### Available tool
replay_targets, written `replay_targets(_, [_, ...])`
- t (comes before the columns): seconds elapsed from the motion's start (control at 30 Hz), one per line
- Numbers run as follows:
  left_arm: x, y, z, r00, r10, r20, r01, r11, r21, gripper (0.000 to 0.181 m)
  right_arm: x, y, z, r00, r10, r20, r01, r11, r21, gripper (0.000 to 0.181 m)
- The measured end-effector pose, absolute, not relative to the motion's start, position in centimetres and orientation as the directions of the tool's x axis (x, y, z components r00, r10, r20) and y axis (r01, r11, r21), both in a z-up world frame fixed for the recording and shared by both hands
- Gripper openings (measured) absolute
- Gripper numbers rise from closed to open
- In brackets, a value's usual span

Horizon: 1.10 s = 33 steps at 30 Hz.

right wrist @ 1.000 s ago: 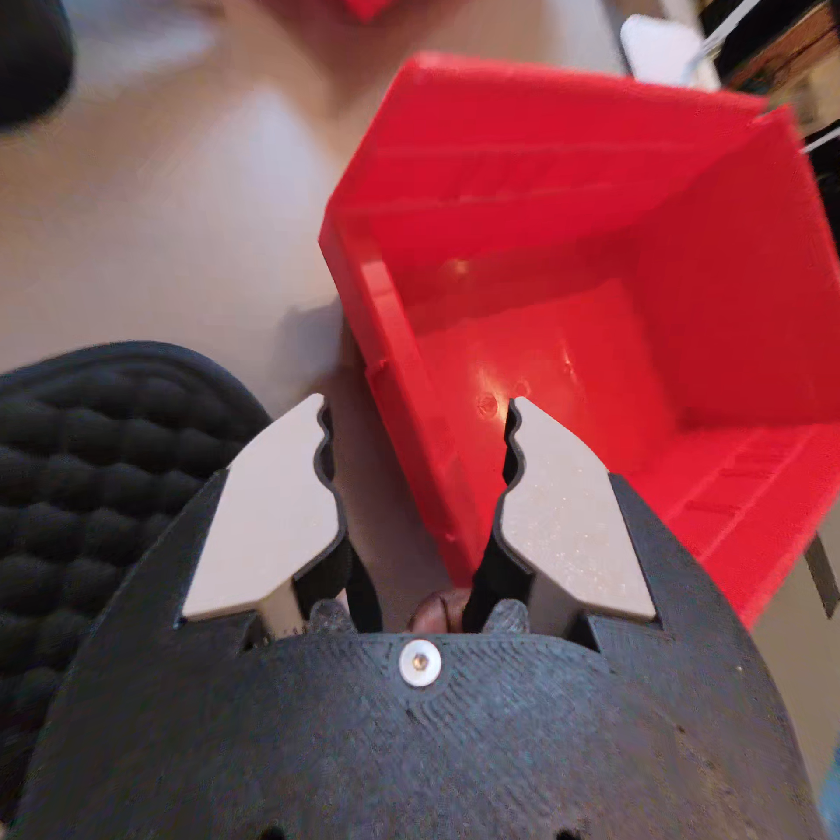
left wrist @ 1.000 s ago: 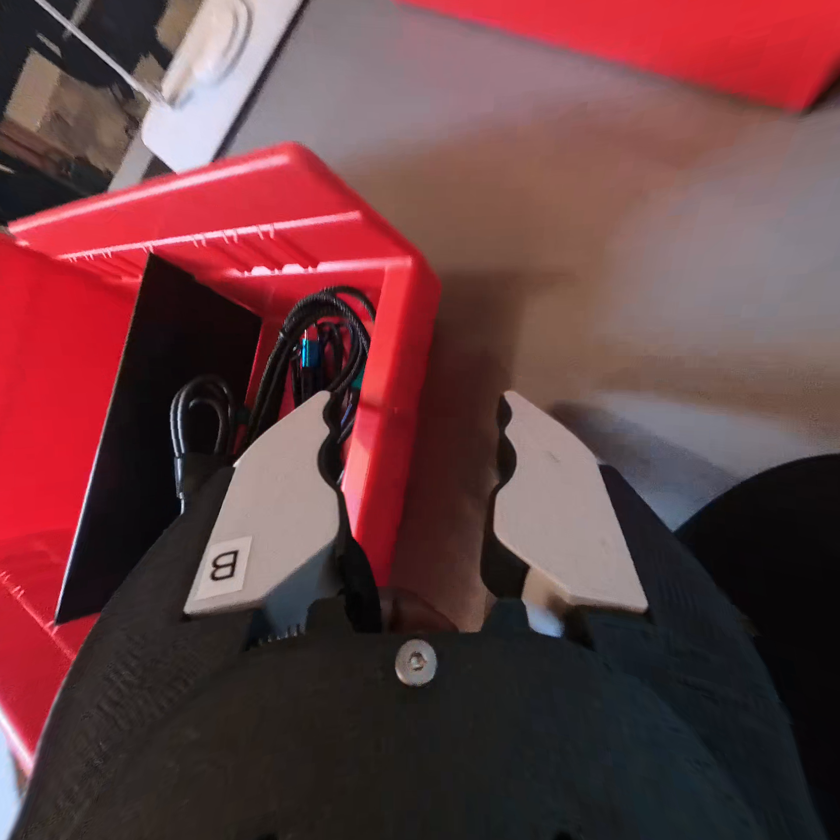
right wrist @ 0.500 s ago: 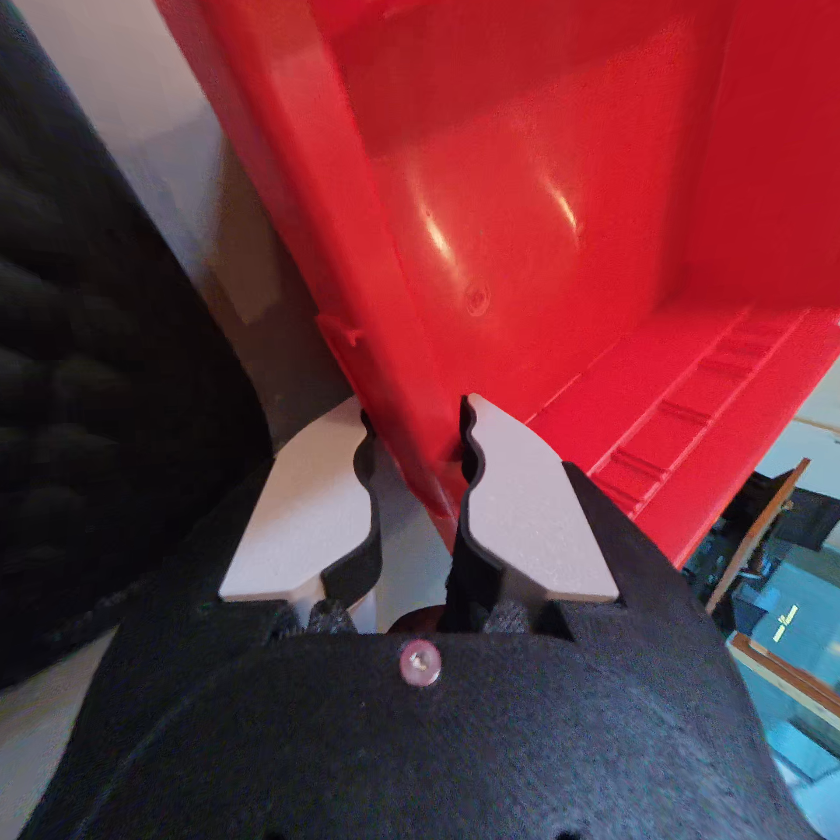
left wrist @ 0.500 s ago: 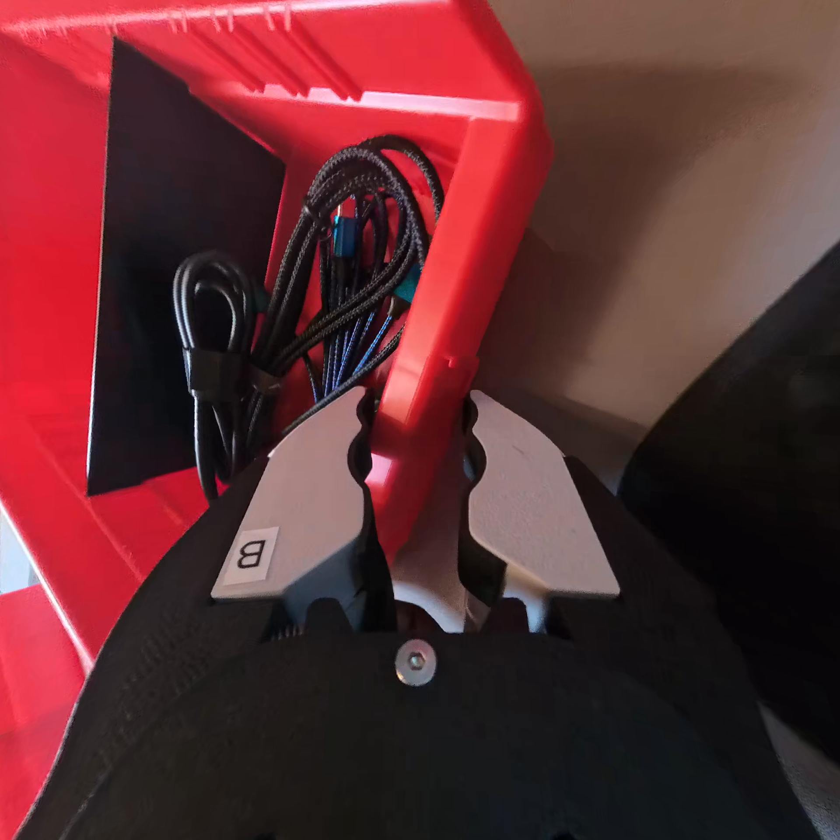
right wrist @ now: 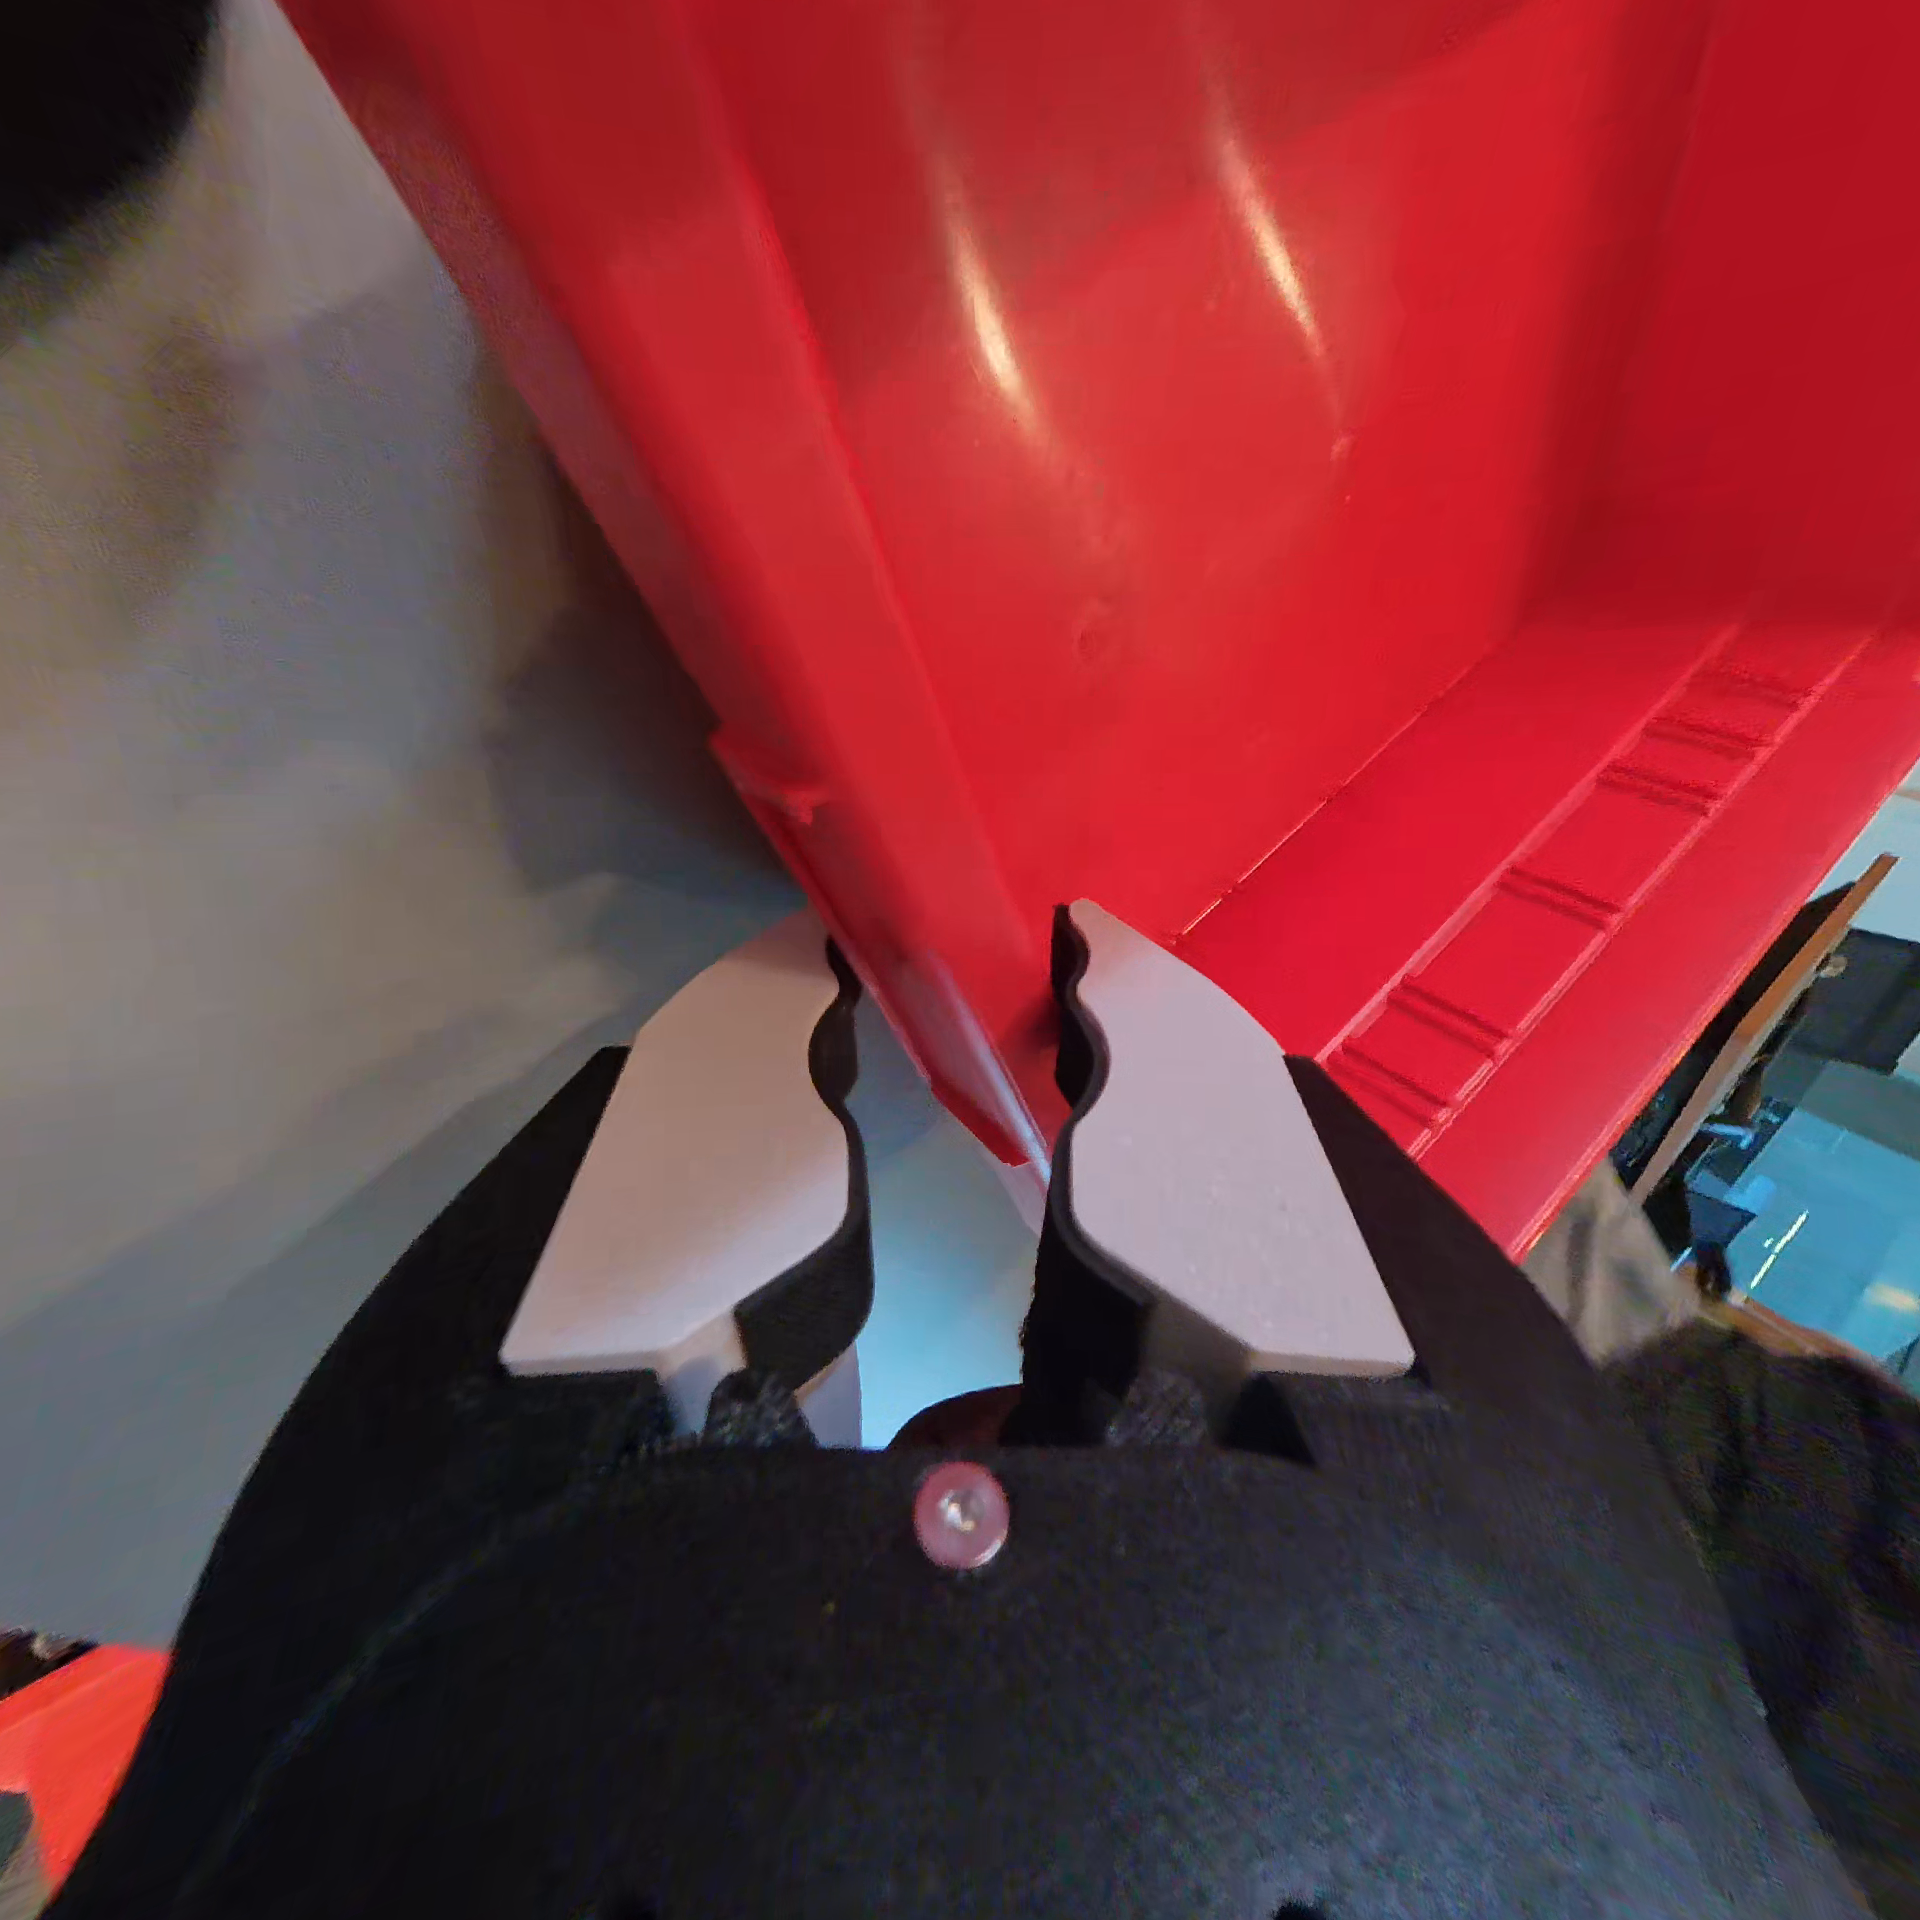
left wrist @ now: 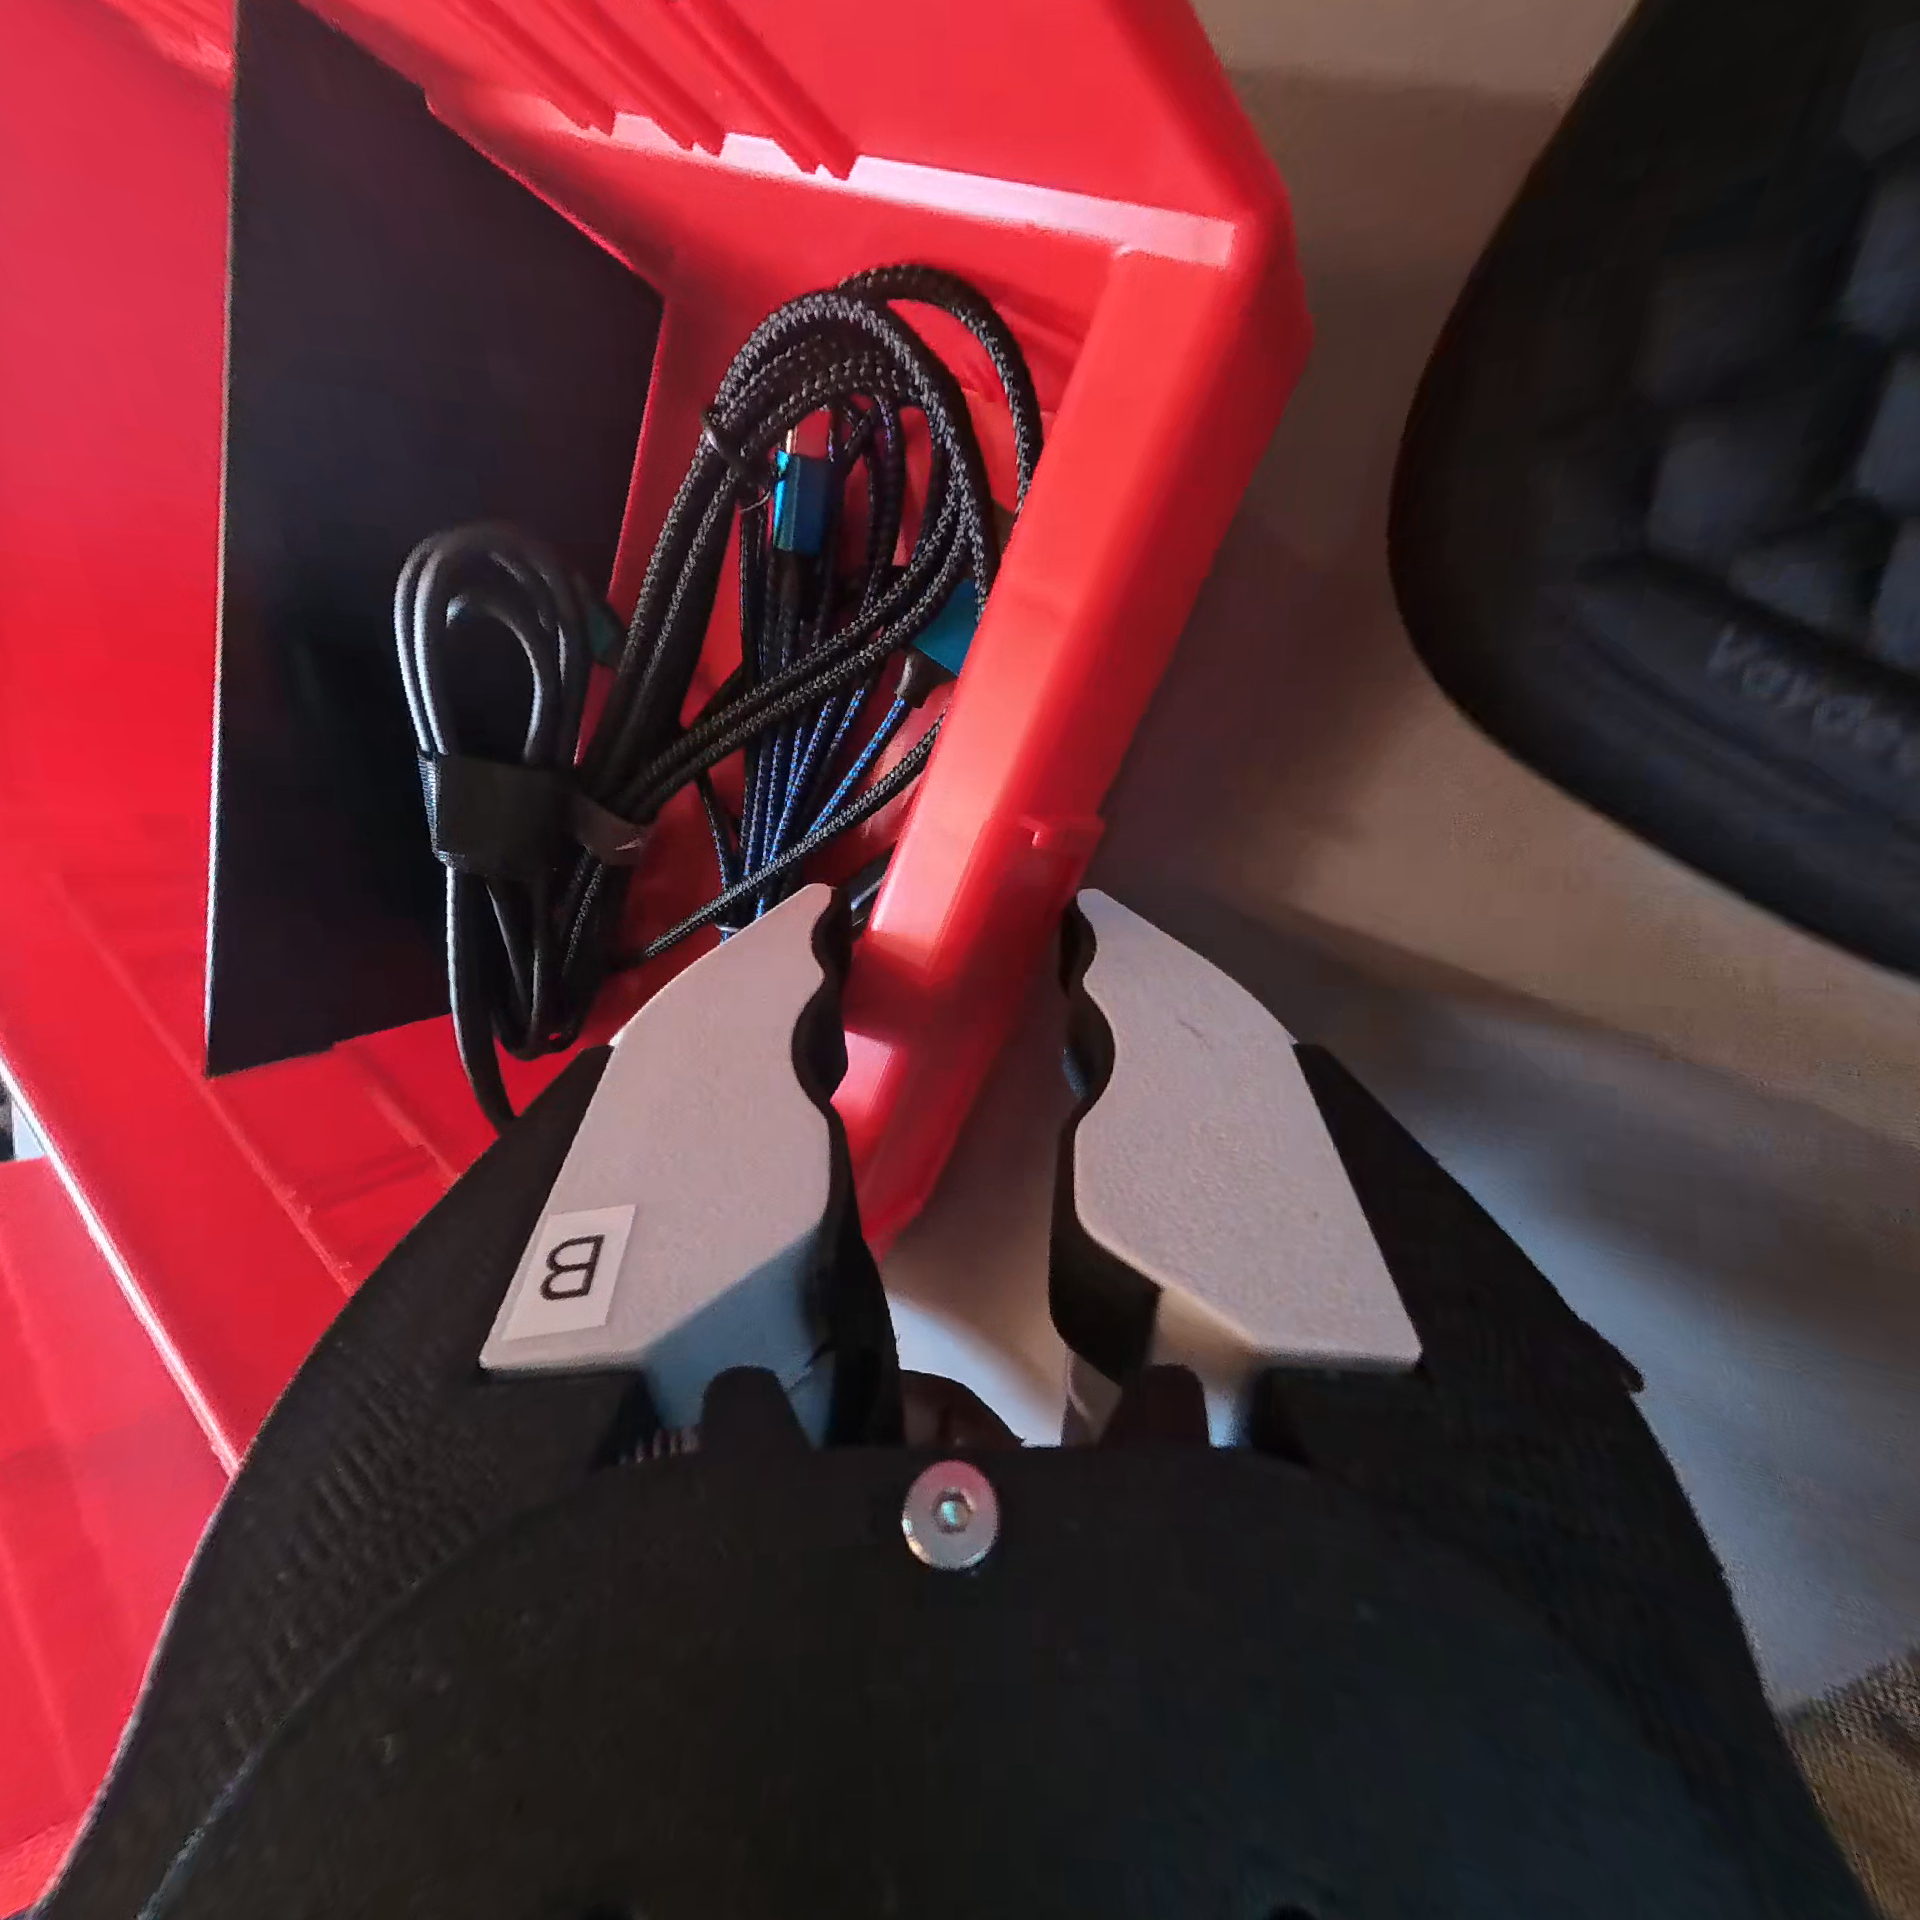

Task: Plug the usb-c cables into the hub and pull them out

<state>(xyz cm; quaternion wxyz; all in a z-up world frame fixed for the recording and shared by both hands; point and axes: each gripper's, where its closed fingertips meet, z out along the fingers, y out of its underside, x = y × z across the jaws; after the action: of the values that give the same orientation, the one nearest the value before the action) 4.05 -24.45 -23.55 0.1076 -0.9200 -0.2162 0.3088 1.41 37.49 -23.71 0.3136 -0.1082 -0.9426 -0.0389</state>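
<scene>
In the left wrist view a red bin (left wrist: pixel 1153 499) holds several cables: a black braided bundle (left wrist: pixel 883 343), a blue-and-black braided cable with blue plugs (left wrist: pixel 800 509) and a strapped smooth black coil (left wrist: pixel 488 665). My left gripper (left wrist: pixel 951 920) is shut on this bin's right wall, with one finger inside and one outside. In the right wrist view my right gripper (right wrist: pixel 945 925) is shut on the left wall of a second, empty red bin (right wrist: pixel 1195 468). No hub is in view.
A black divider panel (left wrist: pixel 416 520) stands in the left bin beside the cables. A black quilted case (left wrist: pixel 1714 468) lies on the beige table (left wrist: pixel 1351 935) between the bins; its edge also shows in the right wrist view (right wrist: pixel 83 104). Room clutter (right wrist: pixel 1766 1091) shows past the right bin.
Both grippers moved forward from above the table onto the bin walls, and their fingers closed in around the walls. Over the last half second they have kept that hold.
</scene>
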Motion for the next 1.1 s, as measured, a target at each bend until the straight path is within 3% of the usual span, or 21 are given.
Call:
replay_targets(0.2, [5.8,-27.5,-23.6,0.752,0.412,-0.515,0.277,-0.906,-0.321,0.039,3.5,41.7,-23.8,-0.786,0.237,0.572,0.324,0.944,0.055,0.035])
replay_targets(0.37, [7.1,-28.9,-23.7,0.764,0.419,-0.491,0.322,-0.907,-0.272,0.040,5.2,44.3,-23.8,-0.775,0.284,0.565,0.378,0.924,0.054,0.035])
replay_targets(0.87, [8.8,-31.7,-23.7,0.708,0.524,-0.473,0.451,-0.851,-0.268,0.040,6.3,48.8,-23.9,-0.732,0.376,0.569,0.482,0.875,0.042,0.035])
replay_targets(0.97, [8.7,-31.7,-23.6,0.694,0.539,-0.477,0.432,-0.842,-0.323,0.042,6.7,48.2,-23.9,-0.748,0.415,0.518,0.475,0.880,-0.020,0.042])
replay_targets(1.03, [9.0,-31.2,-23.2,0.676,0.595,-0.435,0.447,-0.800,-0.400,0.052,6.9,46.7,-23.1,-0.739,0.489,0.463,0.482,0.865,-0.142,0.063])
replay_targets(1.1, [9.4,-30.5,-21.5,0.662,0.629,-0.408,0.412,-0.759,-0.503,0.063,6.6,45.2,-21.0,-0.723,0.523,0.451,0.452,0.852,-0.264,0.073])
